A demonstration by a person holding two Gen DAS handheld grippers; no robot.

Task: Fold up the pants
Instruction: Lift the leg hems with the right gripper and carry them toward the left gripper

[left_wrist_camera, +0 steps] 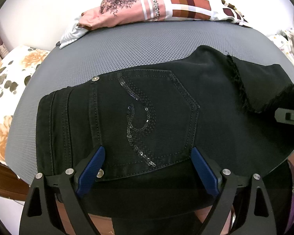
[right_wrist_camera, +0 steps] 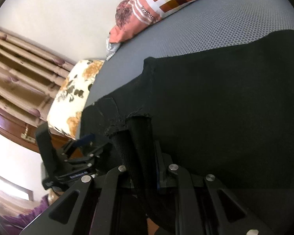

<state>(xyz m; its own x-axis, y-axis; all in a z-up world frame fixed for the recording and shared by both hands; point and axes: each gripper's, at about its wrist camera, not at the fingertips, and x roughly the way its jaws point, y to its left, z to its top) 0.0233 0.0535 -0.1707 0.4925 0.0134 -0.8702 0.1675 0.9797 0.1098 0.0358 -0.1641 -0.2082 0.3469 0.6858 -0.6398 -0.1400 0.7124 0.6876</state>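
Black pants [left_wrist_camera: 156,105] lie flat on the grey mat [left_wrist_camera: 111,52], sequined back pocket [left_wrist_camera: 145,125] up. I see my left gripper [left_wrist_camera: 148,156] spread wide over that pocket, gripping nothing. My right gripper [right_wrist_camera: 142,129] pinches the frayed leg hem [right_wrist_camera: 127,123].

Grey mat [left_wrist_camera: 147,45]; folded pink shirt [left_wrist_camera: 127,7]; floral pillow [left_wrist_camera: 13,74].

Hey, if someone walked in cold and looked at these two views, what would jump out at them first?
Black pants spread across the grey mesh surface, with a sequin swirl on the back pocket between the open left gripper's blue pads. The right gripper is shut on a frayed hem. At the far edge lies a pink and checked cloth.
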